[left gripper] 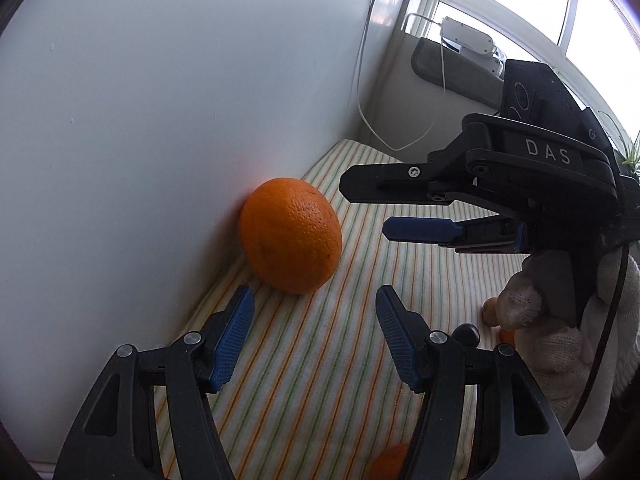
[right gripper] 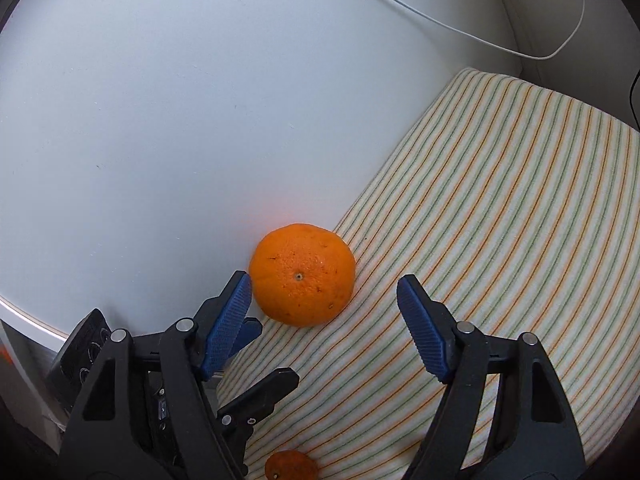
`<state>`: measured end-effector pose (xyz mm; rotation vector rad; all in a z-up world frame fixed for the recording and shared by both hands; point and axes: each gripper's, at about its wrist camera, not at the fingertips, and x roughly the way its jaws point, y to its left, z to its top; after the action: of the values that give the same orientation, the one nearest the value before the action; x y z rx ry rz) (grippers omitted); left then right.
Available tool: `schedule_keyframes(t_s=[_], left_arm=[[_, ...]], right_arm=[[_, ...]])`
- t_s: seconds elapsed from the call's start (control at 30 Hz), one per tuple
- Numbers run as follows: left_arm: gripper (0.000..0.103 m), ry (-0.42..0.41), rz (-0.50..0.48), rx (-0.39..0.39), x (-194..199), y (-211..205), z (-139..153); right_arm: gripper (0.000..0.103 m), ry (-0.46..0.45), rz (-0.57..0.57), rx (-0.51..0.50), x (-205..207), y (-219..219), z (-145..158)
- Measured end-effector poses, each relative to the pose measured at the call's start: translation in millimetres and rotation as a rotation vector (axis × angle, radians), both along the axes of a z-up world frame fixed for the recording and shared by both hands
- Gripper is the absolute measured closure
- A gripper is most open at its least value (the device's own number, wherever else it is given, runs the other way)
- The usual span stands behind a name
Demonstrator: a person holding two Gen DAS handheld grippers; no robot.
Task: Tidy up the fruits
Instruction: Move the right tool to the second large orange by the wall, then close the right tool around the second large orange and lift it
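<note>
A large orange (left gripper: 291,235) rests on the striped cloth (left gripper: 320,360) against the white wall. My left gripper (left gripper: 314,300) is open and empty, just short of the orange. My right gripper (left gripper: 364,210) shows in the left wrist view, coming in from the right beside the orange, open and empty. In the right wrist view the same orange (right gripper: 302,274) lies just ahead of my open right gripper (right gripper: 324,286), nearer its left finger. A smaller orange (right gripper: 291,466) sits at the bottom edge; it also shows in the left wrist view (left gripper: 390,460).
The white wall (left gripper: 140,140) runs along the cloth's left edge. A white cable (right gripper: 460,32) hangs on the wall behind. Small fruits (left gripper: 490,308) and a dark round one (left gripper: 466,334) lie near the gloved hand (left gripper: 532,320). A window (left gripper: 540,8) stands at the back right.
</note>
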<state>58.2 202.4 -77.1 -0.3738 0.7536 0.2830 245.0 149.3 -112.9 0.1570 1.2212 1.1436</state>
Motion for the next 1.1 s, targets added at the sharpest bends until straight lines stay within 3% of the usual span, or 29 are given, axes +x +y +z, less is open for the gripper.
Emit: schedule_keyframes(t_s=[0.4,0.67,1.1], left_arm=[[0.04,0.017,0.012,-0.005,5.8,6.6,-10.4],[0.044,0.022,0.029,-0.022,4.2,13.7,-13.3],[0.045,0.005,0.02,-0.016,4.5,10.2,-7.7]], right_arm=[[0.03,0.114,0.022,0.054,10.3,36.6,-35.3],[0.038,0.14,0.046,0.074,5.8,56.3,-42.0],[0.038,0.107,0.06,0.069,1.8,25.8,-24.5]])
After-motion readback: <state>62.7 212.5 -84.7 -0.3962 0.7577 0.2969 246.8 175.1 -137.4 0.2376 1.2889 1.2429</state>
